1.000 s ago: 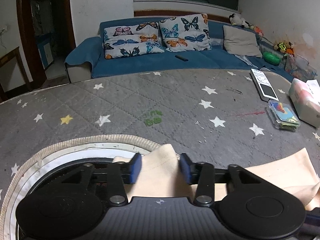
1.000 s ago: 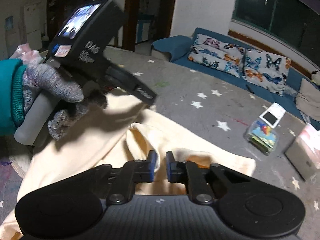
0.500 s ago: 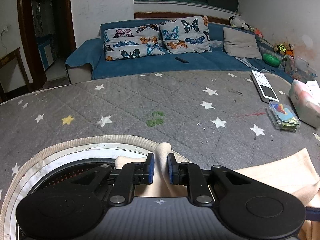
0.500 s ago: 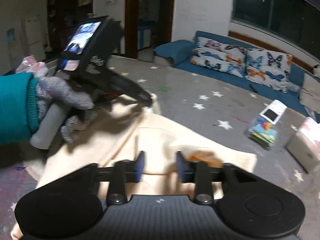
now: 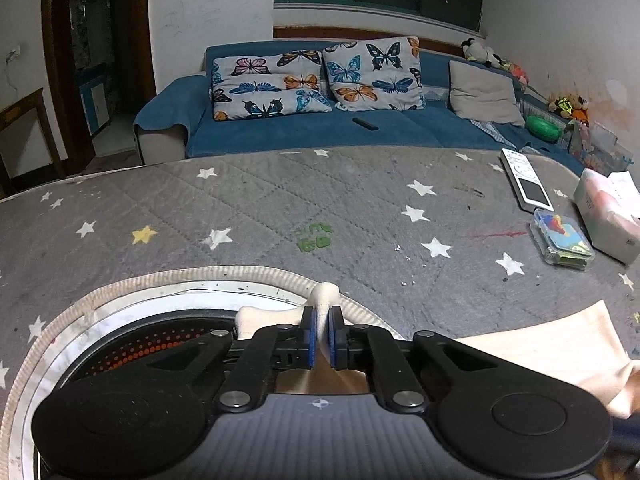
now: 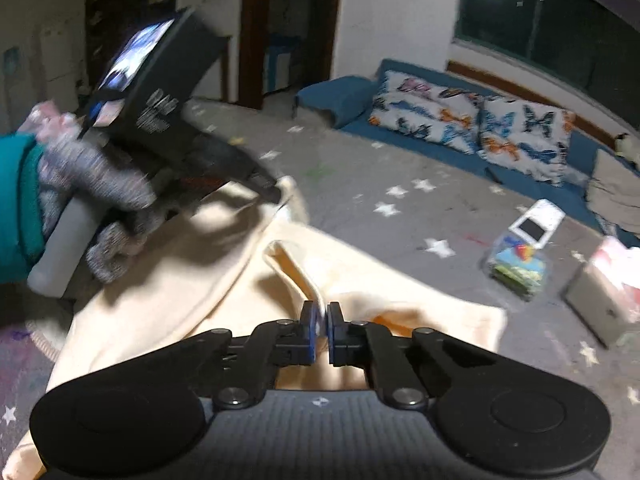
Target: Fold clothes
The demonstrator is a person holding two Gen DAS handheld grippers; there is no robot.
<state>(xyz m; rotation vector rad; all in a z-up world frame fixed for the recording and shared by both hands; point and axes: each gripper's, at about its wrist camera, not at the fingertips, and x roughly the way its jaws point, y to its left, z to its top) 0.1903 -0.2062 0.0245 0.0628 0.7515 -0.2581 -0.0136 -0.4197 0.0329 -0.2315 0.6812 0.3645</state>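
Cream cloth (image 6: 360, 276), one piece, lay on the grey starred bed (image 5: 320, 200), with both tools clamped on its folds: left tool (image 5: 322, 334), right tool (image 6: 320, 334). Half a second earlier the right tool's jaws stood apart; the left was already clamped.

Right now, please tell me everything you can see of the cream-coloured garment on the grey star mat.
The cream garment looks like soft, plain knit fabric, crumpled and only partly spread on the grey star mat. An orange patch shows near its right edge. The left gripper is shut on a bunched fold of it, which pokes up between the blue pads. The right gripper is shut on a raised ridge of cloth. One flat corner lies on the mat at the right of the left wrist view.
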